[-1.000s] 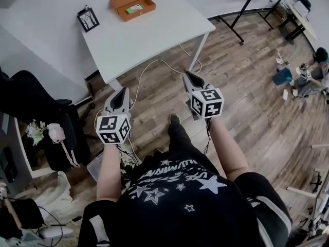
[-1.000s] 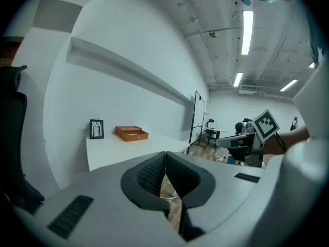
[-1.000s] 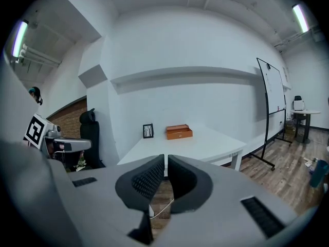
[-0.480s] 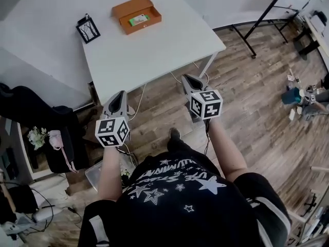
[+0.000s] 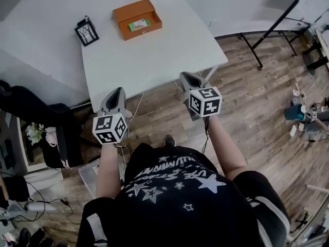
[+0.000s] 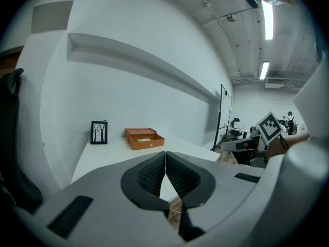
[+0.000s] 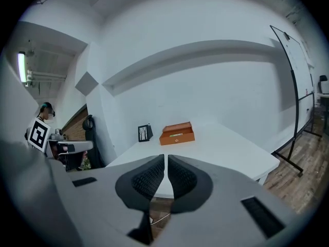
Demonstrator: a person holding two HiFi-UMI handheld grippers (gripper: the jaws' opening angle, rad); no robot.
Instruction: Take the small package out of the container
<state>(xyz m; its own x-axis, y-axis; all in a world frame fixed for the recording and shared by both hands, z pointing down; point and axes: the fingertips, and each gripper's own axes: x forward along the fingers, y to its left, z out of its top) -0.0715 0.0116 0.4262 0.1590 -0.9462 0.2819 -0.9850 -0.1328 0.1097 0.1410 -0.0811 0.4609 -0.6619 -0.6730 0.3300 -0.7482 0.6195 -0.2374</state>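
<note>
Left hand-held gripper (image 6: 165, 156) — ribbed black pads (image 6: 149, 175) pressed together.

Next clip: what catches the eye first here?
The open orange box sits at the far side of the white table, with a small green-and-white package lying inside it. Nearer, the left gripper and right gripper hover by the table's near edge, both shut and empty, well short of the box.

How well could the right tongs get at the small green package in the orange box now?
Probably not yet. The right tongs hang shut at the near edge of the table, while the package lies in the open orange box at the far side. Nothing stands between; distance is the problem.
</note>
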